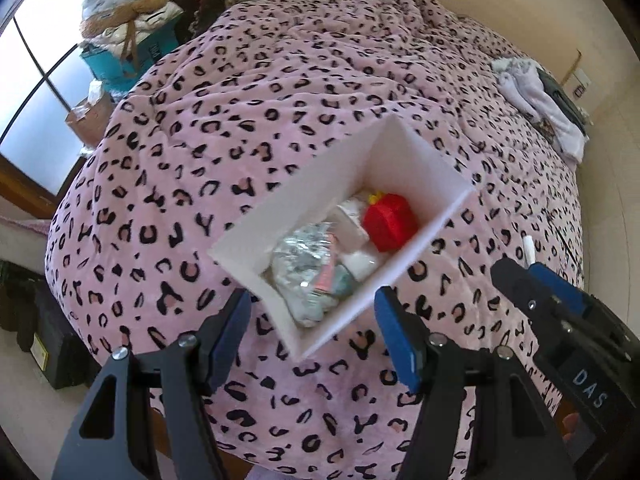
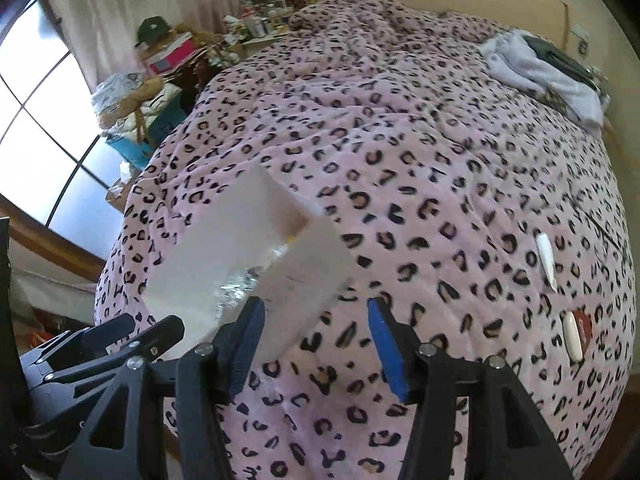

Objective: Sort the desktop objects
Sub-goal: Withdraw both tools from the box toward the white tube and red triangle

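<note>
A white open box (image 1: 256, 216) stands on the pink leopard-print bed cover (image 1: 280, 100). Inside lie a red toy (image 1: 390, 220), a crinkled silver packet (image 1: 304, 252) and small white items. My left gripper (image 1: 314, 300) hovers over the box's near corner, open, with its blue pads outside the two walls and not gripping. My right gripper (image 2: 316, 312) is open just right of the box (image 2: 304, 268), with only bed cover between its pads. A white tube (image 2: 546, 260) and a white oval item on a red card (image 2: 572, 336) lie on the cover to the right.
Folded pale clothes and a dark item (image 2: 552, 68) lie at the far right of the bed. Stacked boxes and bags (image 1: 128, 52) crowd the floor by the window on the left. The bed's near edge drops off below the grippers.
</note>
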The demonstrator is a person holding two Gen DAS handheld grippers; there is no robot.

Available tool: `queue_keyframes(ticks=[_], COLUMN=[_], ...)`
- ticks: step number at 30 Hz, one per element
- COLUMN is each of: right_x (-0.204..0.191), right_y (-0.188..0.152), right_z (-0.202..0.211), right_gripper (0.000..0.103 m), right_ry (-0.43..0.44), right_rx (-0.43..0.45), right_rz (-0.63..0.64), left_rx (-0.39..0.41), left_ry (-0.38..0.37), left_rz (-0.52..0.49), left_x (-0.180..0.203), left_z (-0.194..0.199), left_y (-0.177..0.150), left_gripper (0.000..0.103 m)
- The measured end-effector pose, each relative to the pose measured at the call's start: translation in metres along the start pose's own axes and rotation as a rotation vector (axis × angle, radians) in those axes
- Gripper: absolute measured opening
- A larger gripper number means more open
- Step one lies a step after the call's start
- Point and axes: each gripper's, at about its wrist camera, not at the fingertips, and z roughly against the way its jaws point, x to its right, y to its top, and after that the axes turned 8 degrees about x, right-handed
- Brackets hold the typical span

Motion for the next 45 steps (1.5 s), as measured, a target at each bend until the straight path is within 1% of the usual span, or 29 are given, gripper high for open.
queue_keyframes(ticks=[9,16,20,23,27,31,37,38,40,45], right_x=[0.065,0.144,0.198,0.242,0.287,0.329,0.37,0.376,0.388,0.419], right_y=[-0.012,-0.041,-0.064,-0.087,-0.108,-0.122,-0.129,-0.13,-0.133,-0.137], right_z=[0.024,0.046,0.054,0.059,0.064,0.067,0.064,0.062,0.06,0.045], right_gripper=[0.055,0.055,0.055,0.055,0.055,0.055,0.055,0.055,0.055,0.055], right_ry=[-0.053,-0.129,-0.183,-0.229,-0.27,-0.297,-0.309,-0.31,-0.314,-0.314], right_rx=[0.028,0.038,0.028,0.013,0.009,0.013,0.013,0.013,0.013,0.015], right_rz=[-0.098,-0.222,-0.306,-0.378,-0.451,-0.508,-0.556,-0.562,-0.573,-0.611], left_rx=[0.004,-0.009,-0.045,-0.075,-0.116,-0.136,-0.152,-0.153,-0.156,-0.163], left_ry=[-0.042,-0.097,-0.133,-0.155,-0.183,-0.2,-0.221,-0.224,-0.23,-0.222], left_rz=[-0.103,-0.203,-0.263,-0.297,-0.344,-0.386,-0.432,-0.434,-0.439,-0.46], left_x=[0.073,0.149,0.199,0.231,0.276,0.319,0.378,0.386,0.401,0.429], left_z=[0.002,-0.005,-0.02,-0.033,-0.052,-0.07,-0.094,-0.098,-0.105,-0.131], left_y=[-0.006,-0.021,-0.04,-0.054,-0.072,-0.083,-0.088,-0.088,-0.088,-0.086], left_gripper=[0.065,0.066,0.066,0.066,0.066,0.067,0.069,0.072,0.076,0.076])
